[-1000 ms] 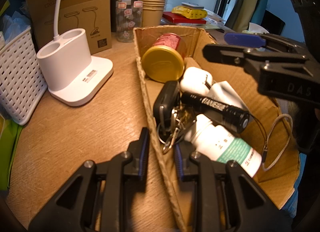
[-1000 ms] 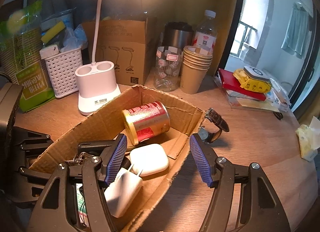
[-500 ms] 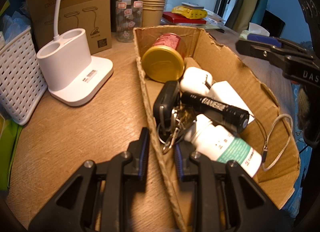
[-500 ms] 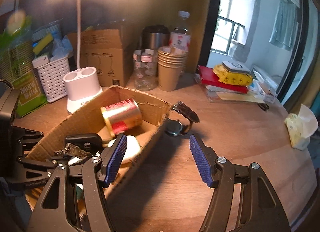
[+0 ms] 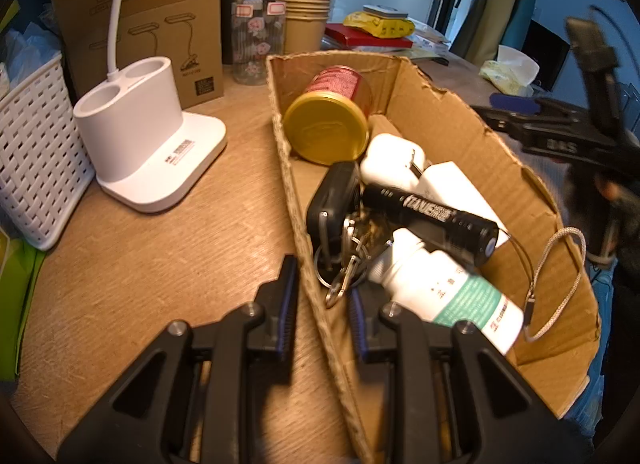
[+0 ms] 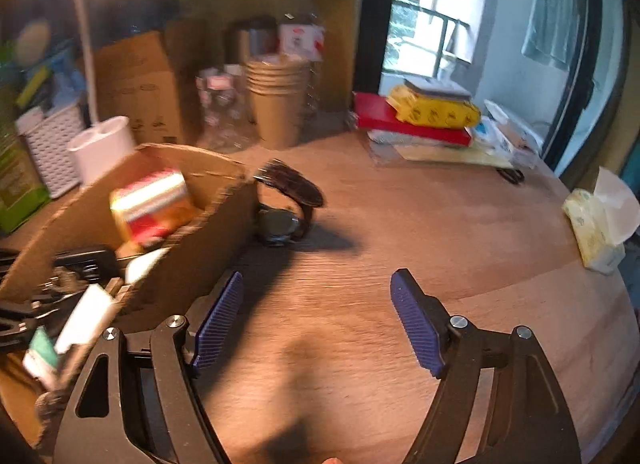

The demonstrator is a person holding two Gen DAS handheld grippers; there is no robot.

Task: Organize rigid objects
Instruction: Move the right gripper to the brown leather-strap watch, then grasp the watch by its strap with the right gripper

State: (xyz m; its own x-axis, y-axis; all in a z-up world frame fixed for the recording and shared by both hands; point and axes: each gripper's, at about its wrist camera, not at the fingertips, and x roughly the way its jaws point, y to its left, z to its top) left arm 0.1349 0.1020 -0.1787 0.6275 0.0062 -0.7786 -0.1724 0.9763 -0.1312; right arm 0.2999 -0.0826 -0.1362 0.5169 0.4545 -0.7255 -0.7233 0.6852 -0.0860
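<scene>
A cardboard box (image 5: 452, 119) lies on the wooden table and holds a red can with a gold lid (image 5: 326, 131), white chargers (image 5: 394, 157), a car key with keyring (image 5: 334, 199), a black flashlight (image 5: 432, 215) and a white pill bottle (image 5: 448, 288). My left gripper (image 5: 322, 296) is shut on the box's left wall (image 5: 298, 199). My right gripper (image 6: 316, 318) is open and empty above bare table beside the box (image 6: 208, 223); it also shows in the left wrist view (image 5: 516, 107). A dark wristwatch (image 6: 286, 205) lies just outside the box's far corner.
A white lamp base (image 5: 148, 139), a white basket (image 5: 30, 159), a brown carton (image 5: 160, 19), glass jars (image 5: 256, 43), stacked paper cups (image 5: 304, 23) and a steel tumbler stand at the back. Red and yellow books (image 6: 420, 115) and a tissue pack (image 6: 596, 227) lie to the right.
My right gripper has swung right, out from over the box to the bare table, still open. My left gripper and the box have not moved.
</scene>
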